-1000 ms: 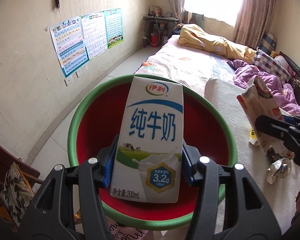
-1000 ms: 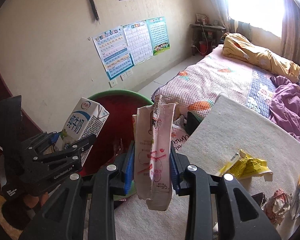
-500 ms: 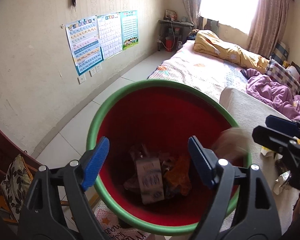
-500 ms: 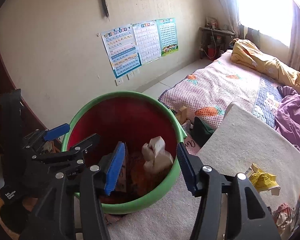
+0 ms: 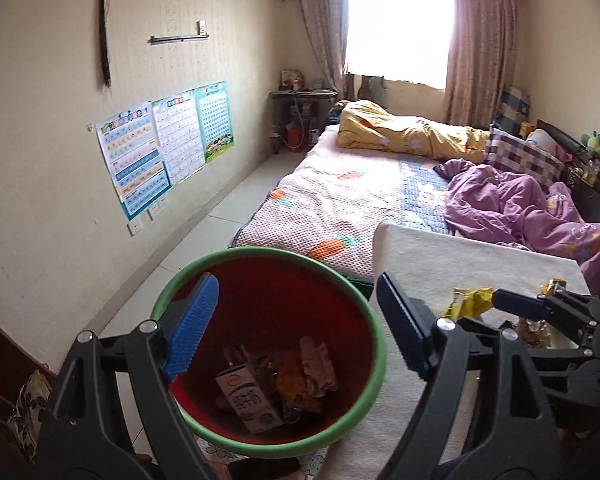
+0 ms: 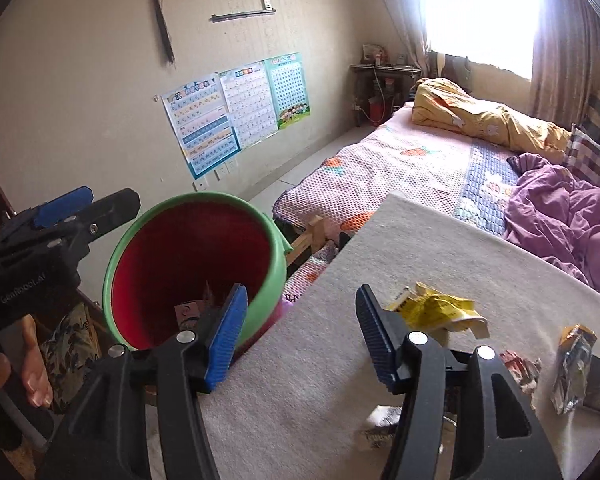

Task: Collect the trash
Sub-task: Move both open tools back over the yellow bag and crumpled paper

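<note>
A red bin with a green rim [image 5: 188, 280] stands beside the table's left end; it also shows in the right wrist view [image 6: 118, 256]. The white and blue milk carton [image 5: 249, 400] lies in it with a crumpled pink carton [image 5: 318, 364] and other trash. My left gripper [image 5: 296, 328] is open and empty above the bin. My right gripper [image 6: 300, 332] is open and empty over the table's left edge. A crumpled yellow wrapper [image 6: 436, 310] lies just right of it; it also shows in the left wrist view [image 5: 470, 300]. A foil snack bag [image 6: 572, 368] and a crumpled red-white wrapper [image 6: 518, 368] lie further right.
The table has a beige felt top [image 6: 400, 252]. A bed with a carrot-print cover [image 5: 348, 196] and a purple quilt [image 5: 524, 208] lies behind it. Posters [image 5: 164, 144] hang on the left wall. A tiled floor strip [image 5: 204, 232] runs between wall and bed.
Both grippers opened and dropped their cartons into the bin. Both have since lifted and swung right, the right one over the table.
</note>
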